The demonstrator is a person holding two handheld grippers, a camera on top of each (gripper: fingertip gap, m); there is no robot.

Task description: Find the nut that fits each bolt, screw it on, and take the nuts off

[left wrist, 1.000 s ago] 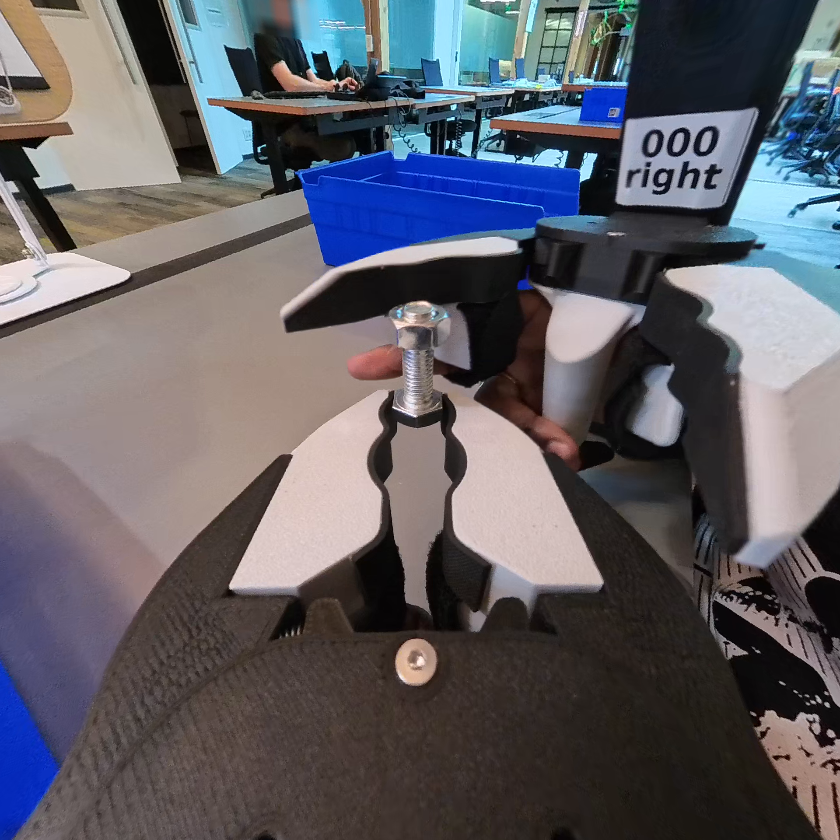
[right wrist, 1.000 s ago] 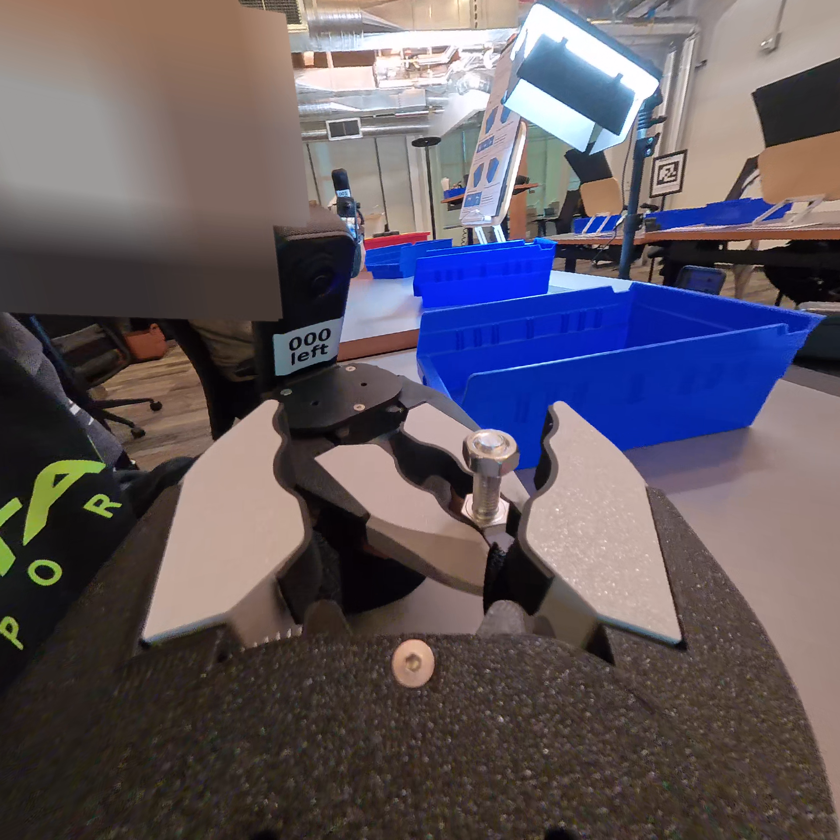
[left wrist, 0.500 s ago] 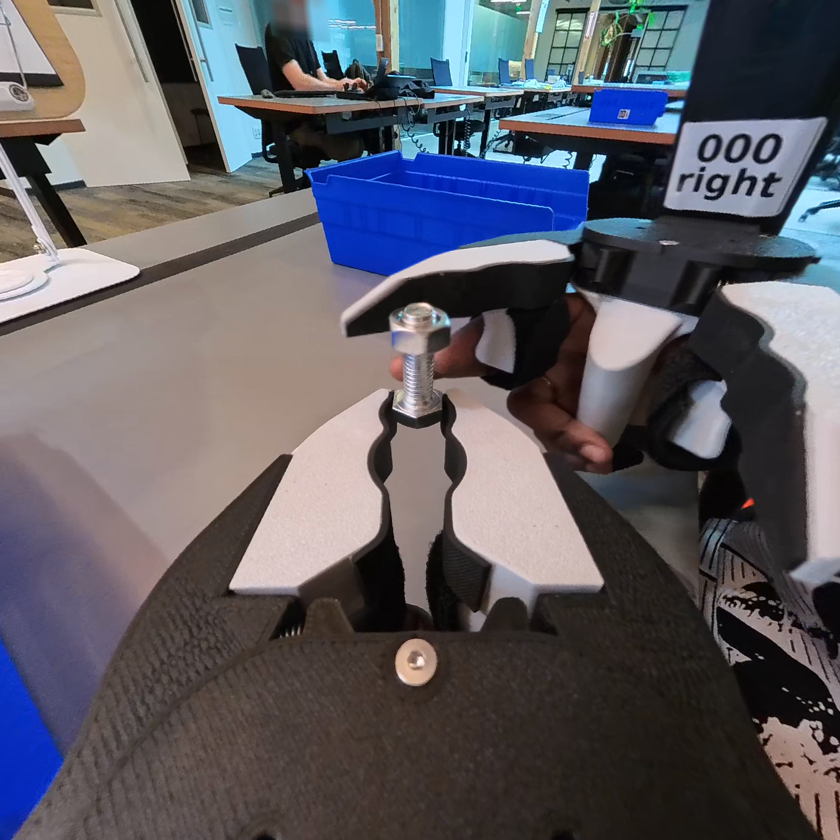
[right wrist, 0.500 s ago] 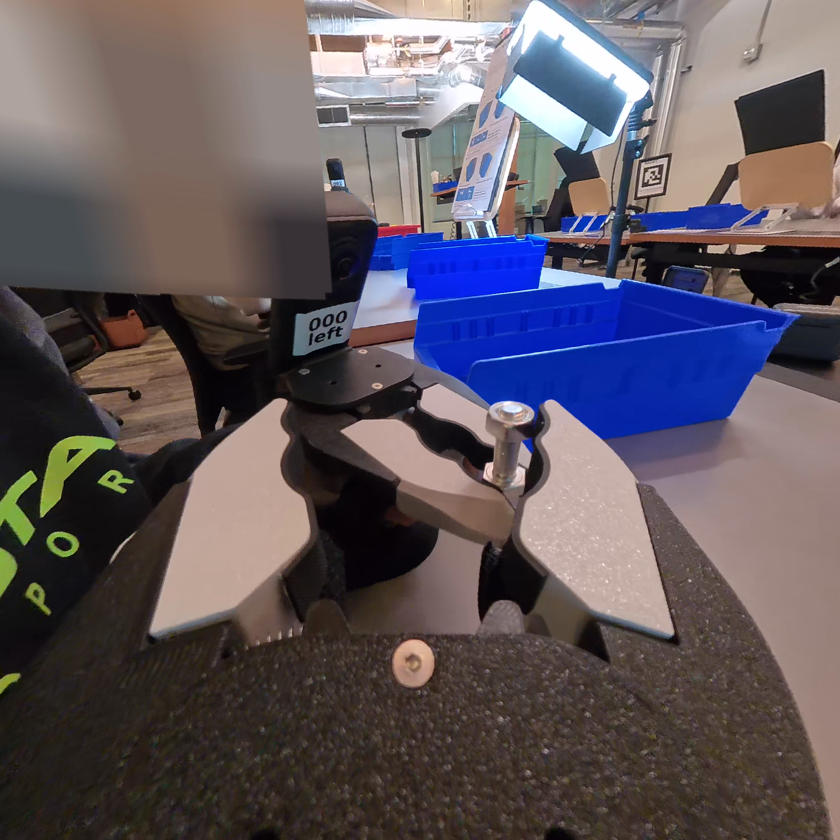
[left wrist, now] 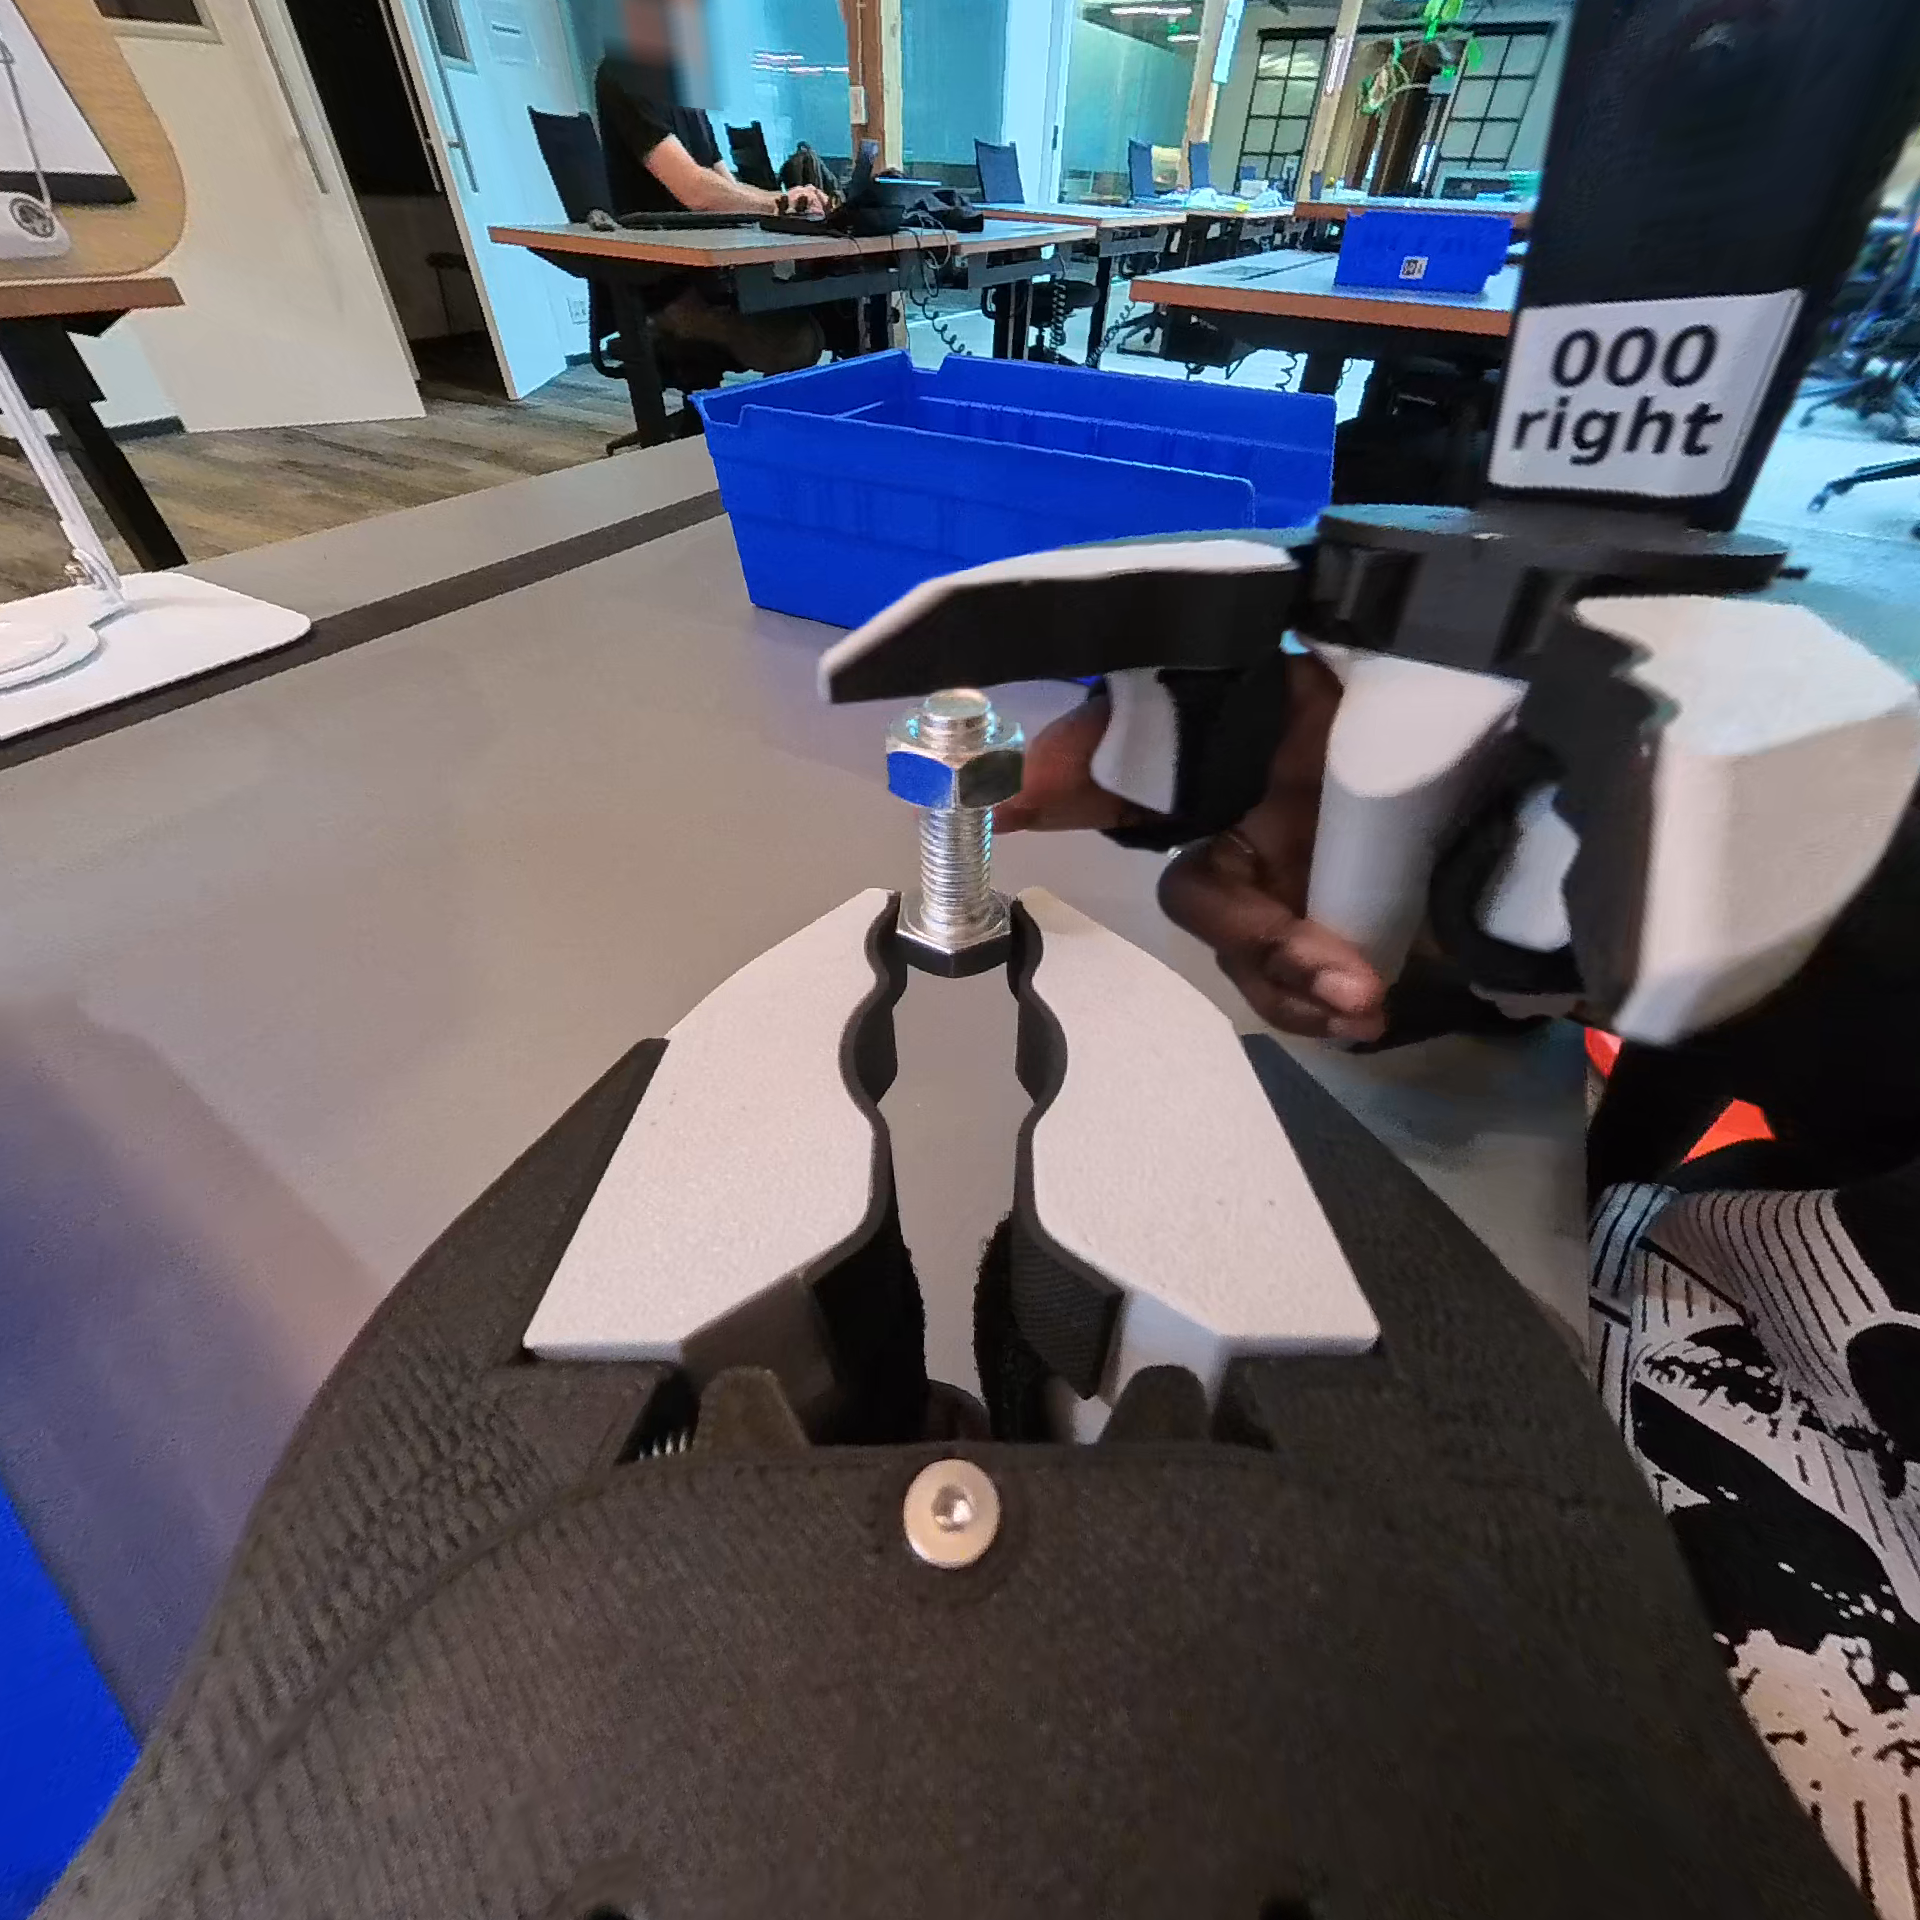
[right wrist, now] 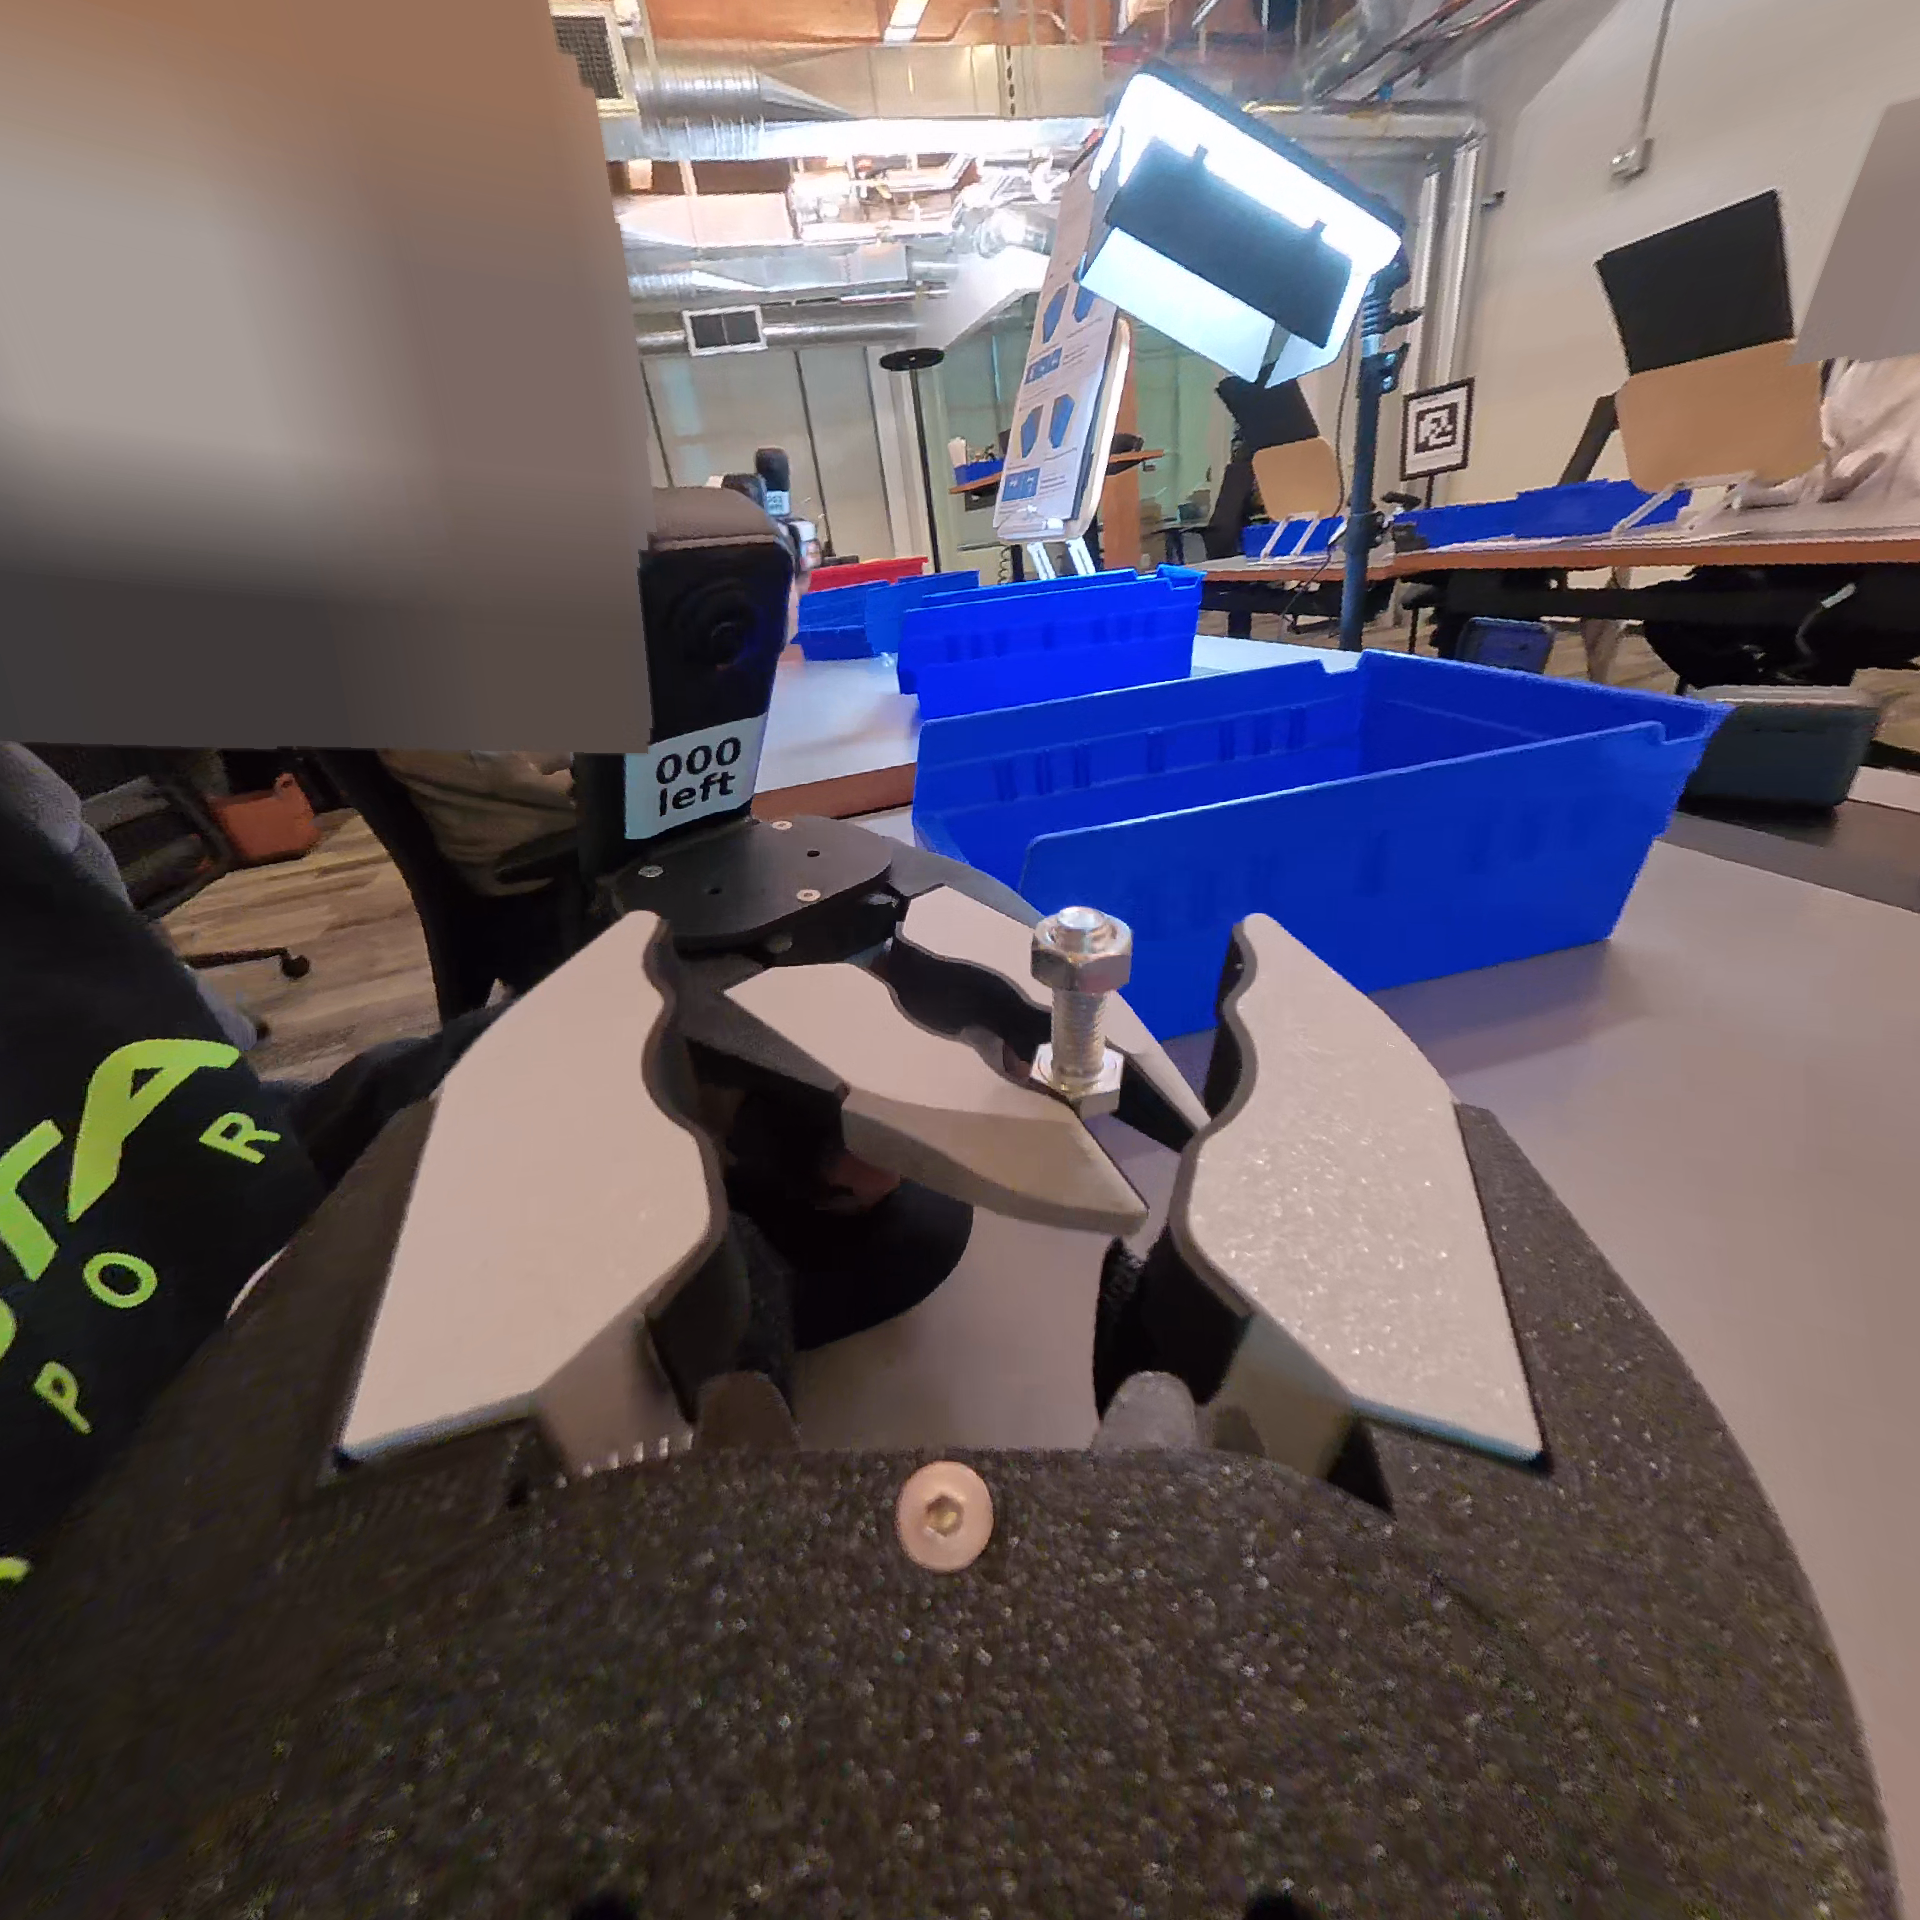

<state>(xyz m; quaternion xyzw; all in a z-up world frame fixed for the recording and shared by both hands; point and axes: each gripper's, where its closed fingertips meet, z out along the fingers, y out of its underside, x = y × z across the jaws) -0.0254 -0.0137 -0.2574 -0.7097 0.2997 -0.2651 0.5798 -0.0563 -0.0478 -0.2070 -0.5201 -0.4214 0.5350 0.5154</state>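
Observation:
My left gripper [left wrist: 954, 930] is shut on the hex head of a silver bolt [left wrist: 956, 852], which it holds upright above the grey table [left wrist: 468, 831]. A silver nut [left wrist: 954, 764] sits at the top end of the thread. In the right wrist view the bolt [right wrist: 1081, 1023] and nut [right wrist: 1081, 961] stand between the spread fingers of my right gripper [right wrist: 945, 935], nearer the right finger and touching neither. The right gripper is open and empty. In the left wrist view one of its fingers [left wrist: 1060, 613] hovers just above the nut.
A blue bin [left wrist: 987, 488] stands on the table behind the bolt; it also shows in the right wrist view [right wrist: 1299, 821]. A white stand base [left wrist: 156, 644] lies at the far left. More blue bins [right wrist: 1039, 634] and desks are farther back. A person's sleeve is at the left. Tip to tip, the grippers are about 6 cm apart.
My right gripper has shifted right in the left wrist view and stays open. The bolt now stands clear of its right finger. The left gripper keeps hold of the bolt.

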